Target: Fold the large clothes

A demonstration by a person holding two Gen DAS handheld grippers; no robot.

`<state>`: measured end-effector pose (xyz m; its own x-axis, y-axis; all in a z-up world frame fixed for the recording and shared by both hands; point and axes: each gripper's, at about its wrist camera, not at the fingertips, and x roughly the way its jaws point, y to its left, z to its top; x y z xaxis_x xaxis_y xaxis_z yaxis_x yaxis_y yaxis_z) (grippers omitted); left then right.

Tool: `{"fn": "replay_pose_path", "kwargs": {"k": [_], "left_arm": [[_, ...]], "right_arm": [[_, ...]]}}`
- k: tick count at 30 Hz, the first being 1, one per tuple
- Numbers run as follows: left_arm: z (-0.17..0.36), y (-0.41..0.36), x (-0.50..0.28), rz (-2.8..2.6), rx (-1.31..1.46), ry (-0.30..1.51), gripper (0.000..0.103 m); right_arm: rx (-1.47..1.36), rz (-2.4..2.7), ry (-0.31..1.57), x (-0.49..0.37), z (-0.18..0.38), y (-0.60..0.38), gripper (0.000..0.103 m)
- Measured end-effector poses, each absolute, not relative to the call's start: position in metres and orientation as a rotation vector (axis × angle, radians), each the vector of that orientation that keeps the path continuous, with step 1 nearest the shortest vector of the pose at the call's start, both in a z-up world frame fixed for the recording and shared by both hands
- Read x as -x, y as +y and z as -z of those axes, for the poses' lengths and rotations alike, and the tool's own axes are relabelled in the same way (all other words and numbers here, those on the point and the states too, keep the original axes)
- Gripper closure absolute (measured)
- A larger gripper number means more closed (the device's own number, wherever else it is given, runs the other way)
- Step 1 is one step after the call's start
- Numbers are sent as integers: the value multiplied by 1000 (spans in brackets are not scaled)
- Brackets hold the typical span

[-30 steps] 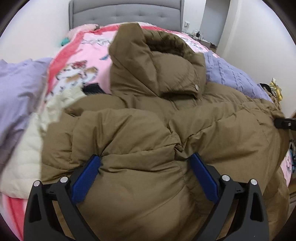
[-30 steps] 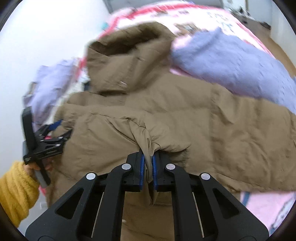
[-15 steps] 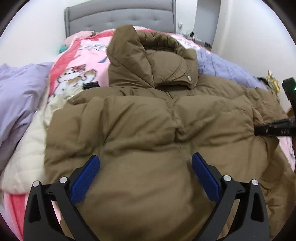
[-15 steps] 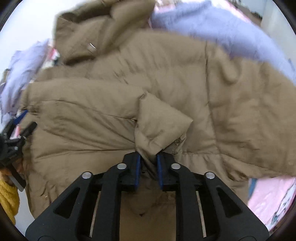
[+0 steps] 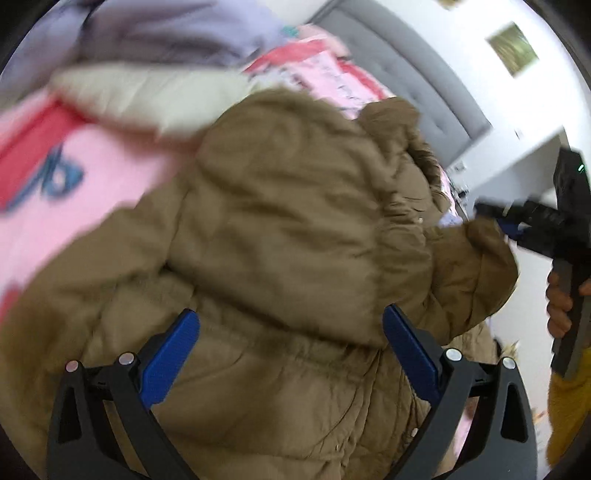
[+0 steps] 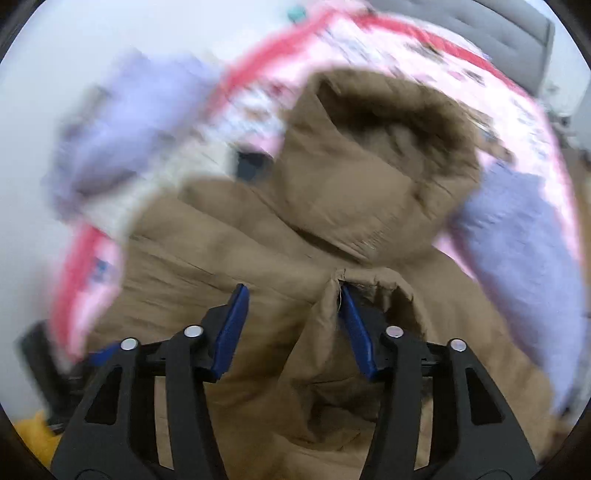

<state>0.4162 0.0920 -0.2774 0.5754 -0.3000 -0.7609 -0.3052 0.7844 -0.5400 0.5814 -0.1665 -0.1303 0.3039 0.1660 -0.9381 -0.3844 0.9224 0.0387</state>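
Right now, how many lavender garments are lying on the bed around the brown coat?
2. One lavender garment lies left of the brown coat past its shoulder; the other lavender knit lies right of the hood. Blur and the coat may hide more.

A grey tufted headboard (image 5: 417,74) was seen against a white wall (image 5: 480,22). A framed picture (image 5: 511,48) was mounted above the headboard; a pink bedspread (image 5: 74,199) lay below it.
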Motion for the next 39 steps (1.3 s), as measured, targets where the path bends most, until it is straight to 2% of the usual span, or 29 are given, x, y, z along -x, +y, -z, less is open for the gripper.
{"fn": "replay_pose_path", "kwargs": {"k": [1, 3, 6, 9, 13, 17, 22, 24, 25, 26, 27, 31, 32, 33, 35, 37, 39], "left_arm": [[280, 94, -415, -3, 716, 978, 6], [281, 96, -417, -10, 705, 974, 6], [280, 98, -423, -20, 699, 960, 6], [281, 101, -429, -20, 706, 960, 6], [276, 95, -439, -9, 629, 958, 6], [279, 91, -445, 2, 576, 981, 6], [278, 88, -444, 6, 530, 983, 6], [274, 84, -444, 8, 492, 979, 6], [272, 83, -444, 9, 479, 976, 6], [270, 82, -443, 13, 468, 971, 6], [268, 83, -442, 21, 465, 966, 6], [267, 86, -439, 28, 480, 972, 6], [267, 88, -438, 30, 492, 972, 6], [268, 90, -438, 31, 516, 973, 6], [270, 92, -434, 44, 568, 963, 6], [272, 96, -431, 64, 624, 945, 6], [270, 96, -426, 55, 636, 912, 6]], "right_arm": [[208, -334, 1230, -577, 137, -173, 69], [220, -211, 1304, -572, 158, -194, 97], [101, -105, 1412, -559, 184, -246, 101], [-30, -100, 1393, -539, 188, -287, 101], [-64, 14, 1432, -512, 187, -325, 101], [-176, 37, 1476, -489, 211, -356, 101], [-126, -21, 1411, -479, 240, -359, 100], [-128, -26, 1395, -475, 236, -361, 95], [-133, -32, 1377, -469, 228, -364, 91], [-132, -27, 1357, -463, 218, -366, 77], [-130, -18, 1338, -456, 208, -370, 66], [-187, -2, 1202, -430, 142, -388, 66], [-227, -33, 1155, -430, 124, -388, 61], [-260, -93, 1123, -436, 108, -381, 51], [-271, -233, 1119, -466, 87, -353, 44], [-251, -429, 1129, -509, 78, -313, 46], [-221, -641, 1177, -559, 79, -259, 64]]}}
